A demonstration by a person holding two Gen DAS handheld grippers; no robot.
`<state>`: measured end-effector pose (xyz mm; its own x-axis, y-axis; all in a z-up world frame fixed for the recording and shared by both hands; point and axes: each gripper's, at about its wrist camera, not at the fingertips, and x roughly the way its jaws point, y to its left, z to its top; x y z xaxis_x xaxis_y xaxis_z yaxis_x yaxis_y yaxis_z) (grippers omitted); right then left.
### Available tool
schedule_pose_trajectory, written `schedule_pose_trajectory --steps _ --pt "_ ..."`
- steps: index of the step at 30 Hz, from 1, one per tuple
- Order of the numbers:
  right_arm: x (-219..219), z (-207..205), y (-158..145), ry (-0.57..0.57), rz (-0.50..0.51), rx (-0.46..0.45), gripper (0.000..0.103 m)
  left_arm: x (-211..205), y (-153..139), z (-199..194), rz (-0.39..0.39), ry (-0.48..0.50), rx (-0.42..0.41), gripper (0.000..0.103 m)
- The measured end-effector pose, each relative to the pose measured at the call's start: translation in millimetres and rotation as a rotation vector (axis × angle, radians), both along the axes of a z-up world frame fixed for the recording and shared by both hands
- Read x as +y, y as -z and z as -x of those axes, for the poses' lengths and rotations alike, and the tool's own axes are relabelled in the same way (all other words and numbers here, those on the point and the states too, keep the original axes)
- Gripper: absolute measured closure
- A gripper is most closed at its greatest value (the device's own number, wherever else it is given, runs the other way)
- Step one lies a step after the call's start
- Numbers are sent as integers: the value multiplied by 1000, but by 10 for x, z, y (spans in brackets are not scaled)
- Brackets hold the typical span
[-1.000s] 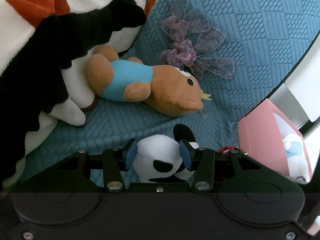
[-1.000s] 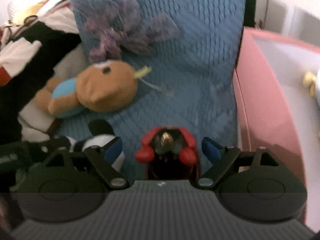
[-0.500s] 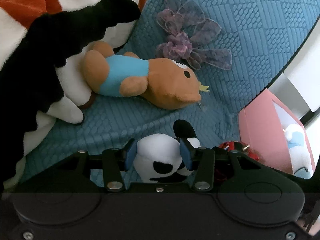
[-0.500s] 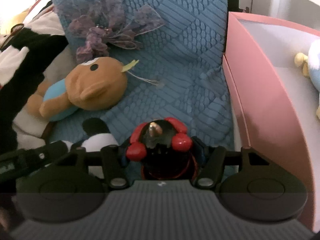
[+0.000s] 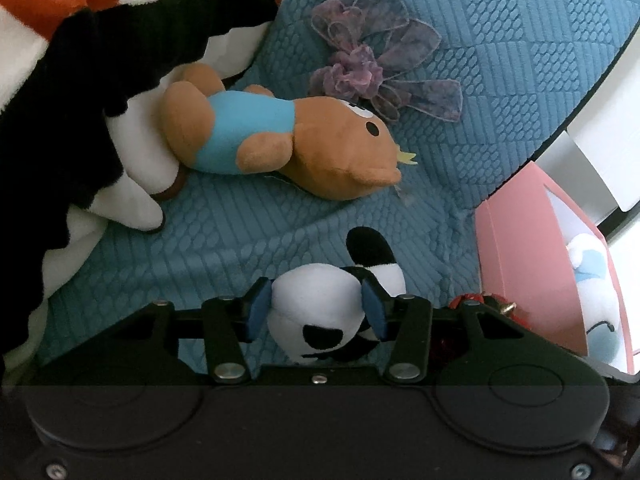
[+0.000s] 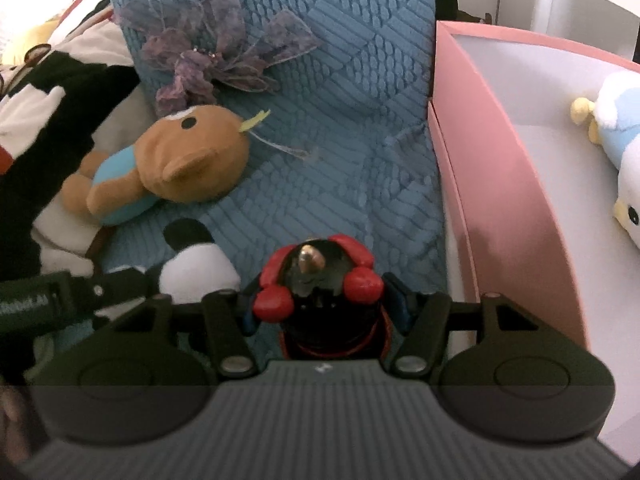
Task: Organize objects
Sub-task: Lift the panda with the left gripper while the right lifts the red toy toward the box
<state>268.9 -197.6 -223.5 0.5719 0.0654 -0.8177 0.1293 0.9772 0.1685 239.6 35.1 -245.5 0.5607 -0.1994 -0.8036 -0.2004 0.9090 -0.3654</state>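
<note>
Two toys are in hand at once. The left claw (image 5: 316,310) is closed on a small black-and-white plush panda (image 5: 320,312), its blue pads pressed into the soft head on both sides. The right claw (image 6: 324,304) is closed around a dark figurine with glossy red rounded parts and a brass-coloured tip (image 6: 318,280). Both sit low over the blue textured quilted cover (image 5: 500,60), side by side, with the right claw's figurine just visible at the edge of the left view.

The step in hand looks like the carry: both grasps appear made, and the goal is likely the pink cardboard box with a pale inside (image 6: 492,168) just to the right, where a white and pale-blue plush bird (image 6: 624,140) already lies.

Next, the right claw needs to rise above the box's near wall, cross it and let go over a bare patch of the floor, away from the bird. The left should follow, since it is farther off.

A brown plush bear in a blue shirt (image 5: 276,140) and a purple gauze ribbon bow (image 5: 376,68) lie on the cover, not yet sorted.
</note>
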Motion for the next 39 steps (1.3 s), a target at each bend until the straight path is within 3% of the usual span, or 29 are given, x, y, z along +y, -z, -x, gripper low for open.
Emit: schedule_pose_trajectory --steps 3,6,15,21,39 --pt "11 28 -26 -8 -16 4 40 3 0 4 1 0 -1 57" --pt "83 47 -68 -26 44 -3 40 6 -6 11 1 0 -4 57" --pt "57 174 -268 -63 19 -14 40 64 -47 119 27 -16 -4 58" --pt "80 266 -402 -98 22 -9 40 6 -295 204 -2 -5 -74 58" --pt "-67 343 -1220 -118 30 -99 40 -196 -941 178 41 30 -85 58"
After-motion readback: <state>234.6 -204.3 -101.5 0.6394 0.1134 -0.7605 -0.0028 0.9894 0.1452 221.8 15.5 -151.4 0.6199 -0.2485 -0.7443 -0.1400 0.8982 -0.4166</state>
